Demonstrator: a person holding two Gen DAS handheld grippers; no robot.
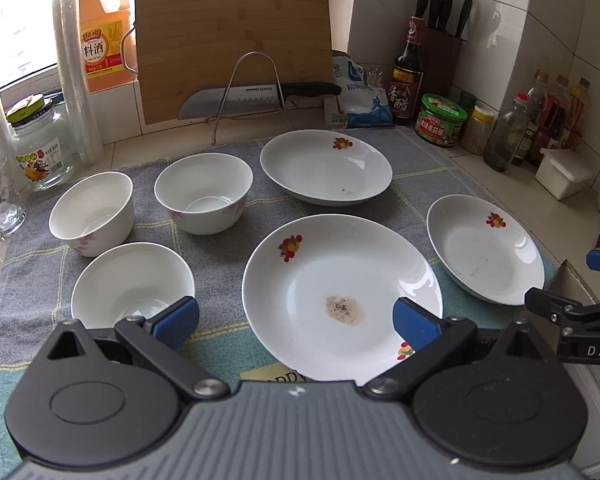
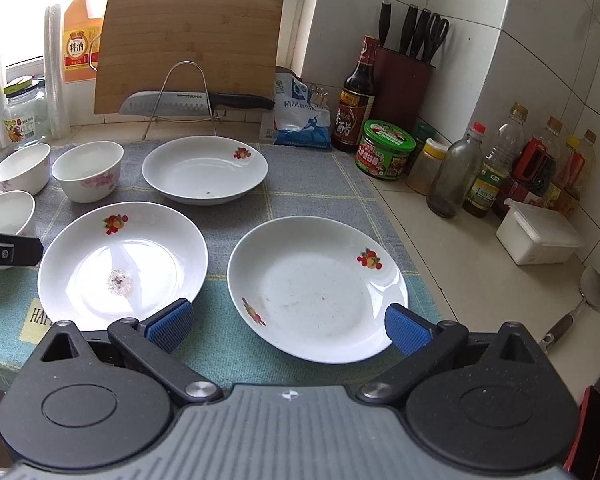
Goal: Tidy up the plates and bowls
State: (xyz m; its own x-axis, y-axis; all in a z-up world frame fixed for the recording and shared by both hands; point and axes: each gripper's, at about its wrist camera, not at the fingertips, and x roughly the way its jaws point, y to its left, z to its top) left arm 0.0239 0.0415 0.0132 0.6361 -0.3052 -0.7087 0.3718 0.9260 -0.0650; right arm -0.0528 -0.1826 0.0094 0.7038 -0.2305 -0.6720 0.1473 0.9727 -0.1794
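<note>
Nearest us, the left gripper (image 1: 296, 320) has its ribbed blue pads (image 1: 178, 317) spread wide and holds nothing; it hovers above the near plate (image 1: 340, 300), a glossy white round dish with fruit decals and a brown speckled stain at its centre. The right gripper (image 2: 288, 326) is likewise spread and empty, poised over the right plate (image 2: 318, 288) — shallow, white, faintly smudged. Both plates lie on a woven grey-and-teal checked cloth (image 1: 220, 248). To the left we see three deep white bowls (image 1: 132, 284) (image 1: 92, 212) (image 1: 204, 192), smooth-glazed, two with pink flower prints, standing close but apart. Farther back sits a third plate (image 1: 326, 166). Beyond the cloth — a steel knife (image 1: 256, 96) on a wire rack (image 1: 252, 88), before an upright bamboo board (image 1: 232, 36).
</note>
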